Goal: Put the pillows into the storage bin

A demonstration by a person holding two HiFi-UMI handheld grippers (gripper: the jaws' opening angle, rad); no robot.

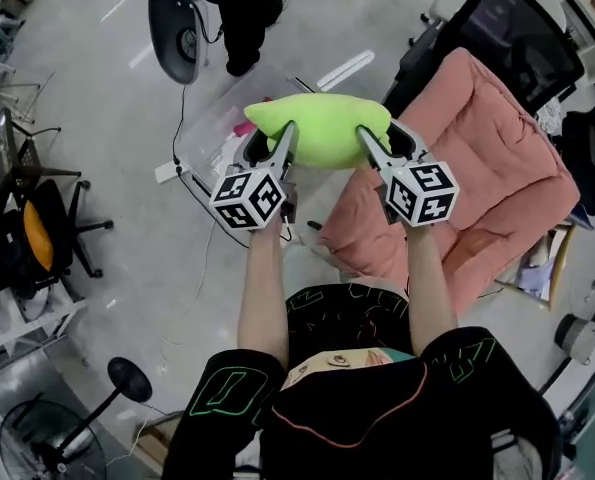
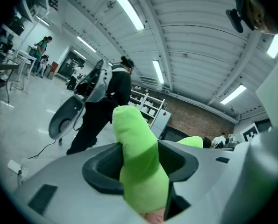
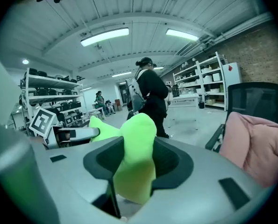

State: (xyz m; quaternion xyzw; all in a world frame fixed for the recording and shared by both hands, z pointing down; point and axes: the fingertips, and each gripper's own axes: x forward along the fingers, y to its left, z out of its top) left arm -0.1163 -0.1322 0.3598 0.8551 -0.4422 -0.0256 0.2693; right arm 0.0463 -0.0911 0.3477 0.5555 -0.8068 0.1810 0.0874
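A bright green pillow (image 1: 322, 128) hangs in the air between my two grippers. My left gripper (image 1: 285, 140) is shut on its left end and my right gripper (image 1: 365, 140) is shut on its right end. In the left gripper view a fold of the green pillow (image 2: 138, 162) is pinched between the jaws of the left gripper (image 2: 139, 171). The right gripper view shows the other end of the pillow (image 3: 135, 162) clamped in the right gripper (image 3: 133, 171). Under and behind the pillow stands a clear plastic storage bin (image 1: 205, 128) on the floor. A big pink cushion (image 1: 497, 168) lies on a chair to the right.
A person in black (image 1: 242, 13) stands beyond the bin beside a grey chair shell (image 1: 175, 33). A black office chair (image 1: 522, 33) backs the pink cushion. A cable and power strip (image 1: 167, 171) lie on the floor left of the bin. A chair with an orange seat (image 1: 37, 236) stands at far left.
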